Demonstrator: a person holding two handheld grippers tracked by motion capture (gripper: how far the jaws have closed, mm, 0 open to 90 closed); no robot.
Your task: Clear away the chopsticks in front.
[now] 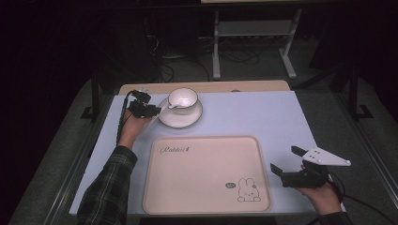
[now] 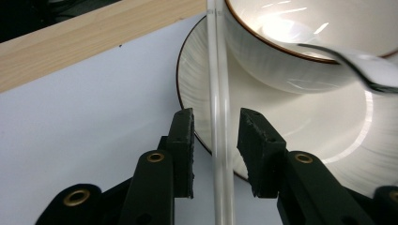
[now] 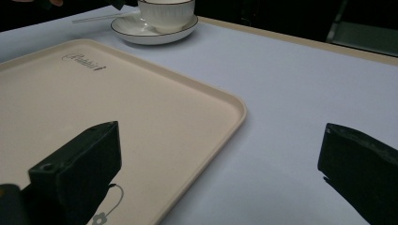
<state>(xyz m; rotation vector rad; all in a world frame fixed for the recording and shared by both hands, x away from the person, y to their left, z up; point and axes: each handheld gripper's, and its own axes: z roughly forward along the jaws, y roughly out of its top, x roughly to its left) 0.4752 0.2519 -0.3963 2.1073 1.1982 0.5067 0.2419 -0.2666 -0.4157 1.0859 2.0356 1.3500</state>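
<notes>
Tray (image 1: 206, 176) sits nearest me, bare. My right gripper (image 1: 287, 165) hovers off its right edge, jaws wide apart on nothing. Far left, my left gripper (image 2: 216, 150) straddles the clear straw (image 2: 219, 117), jaws apart and not yet pinching. The straw leans against the cup (image 1: 183, 98) on its saucer (image 1: 180, 118); I judge a crooked squeeze could flick it or tip the cup.

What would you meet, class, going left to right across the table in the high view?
Left gripper → cup on its saucer → tray's rabbit picture → right gripper.
</notes>
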